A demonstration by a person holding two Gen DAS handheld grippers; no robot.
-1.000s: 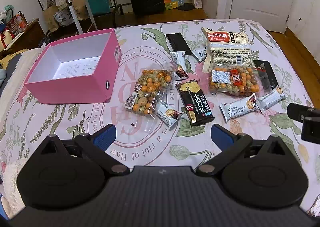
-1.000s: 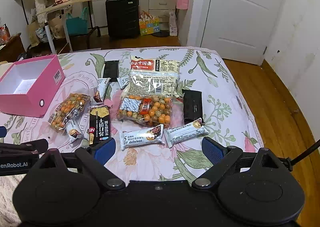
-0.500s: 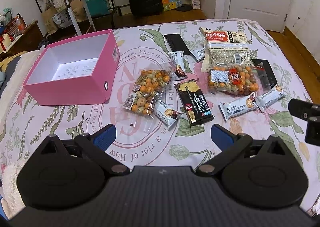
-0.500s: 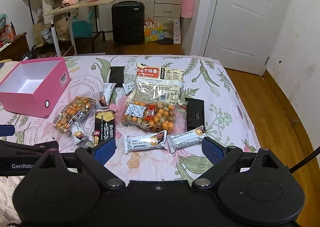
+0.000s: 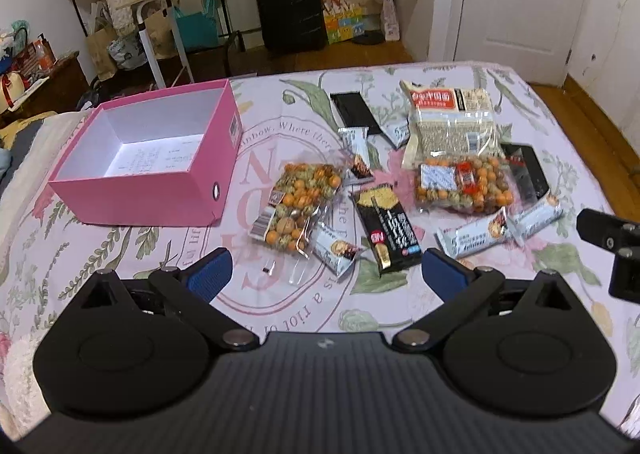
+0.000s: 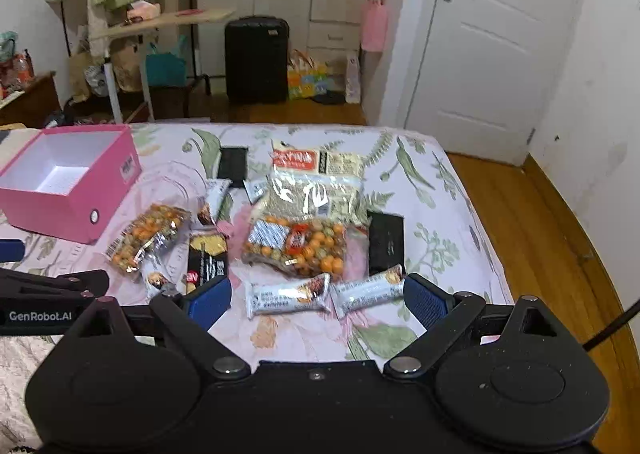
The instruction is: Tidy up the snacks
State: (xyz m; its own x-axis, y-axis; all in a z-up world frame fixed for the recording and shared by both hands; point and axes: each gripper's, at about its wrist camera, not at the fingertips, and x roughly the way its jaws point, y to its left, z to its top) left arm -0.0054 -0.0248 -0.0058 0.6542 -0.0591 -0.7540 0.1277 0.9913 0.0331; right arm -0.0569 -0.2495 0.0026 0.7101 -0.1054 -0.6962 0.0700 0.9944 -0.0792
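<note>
Clearly nothing is packed yet: the pink box point(image 5: 156, 173) sits empty on the left of the bedspread point(image 5: 120, 254), and every snack lies loose to its right. The left gripper point(image 5: 326, 270) hangs above the near edge of the spread with its blue pads wide apart and nothing between them; the right gripper point(image 6: 318, 300) is likewise spread and empty, hovering over the two white bars point(image 6: 288, 296).

The step in hand looks like choosing a first pick. For the left side, the sensible target is the small bag of orange and green nuts point(image 5: 298, 205), since it lies nearest the box. That bag is loose film with a shifting fill, so a pinch across its narrow width near the middle should hold better than a grab at the sealed end, which would let the contents sag and swing. A small white packet point(image 5: 336, 250) touches its lower corner, and the black bar point(image 5: 390, 230) lies just beside that, so the pads ought to come down clear of both to avoid dragging a neighbour along.

The right gripper's nearest white bar point(image 6: 288, 296) is stiff and narrow; closing across its short side, with the pads pressed lightly into the soft bedding, should get under its edges. The large noodle pack point(image 6: 316, 185) is probably best left until the box has a flat base layer.
</note>
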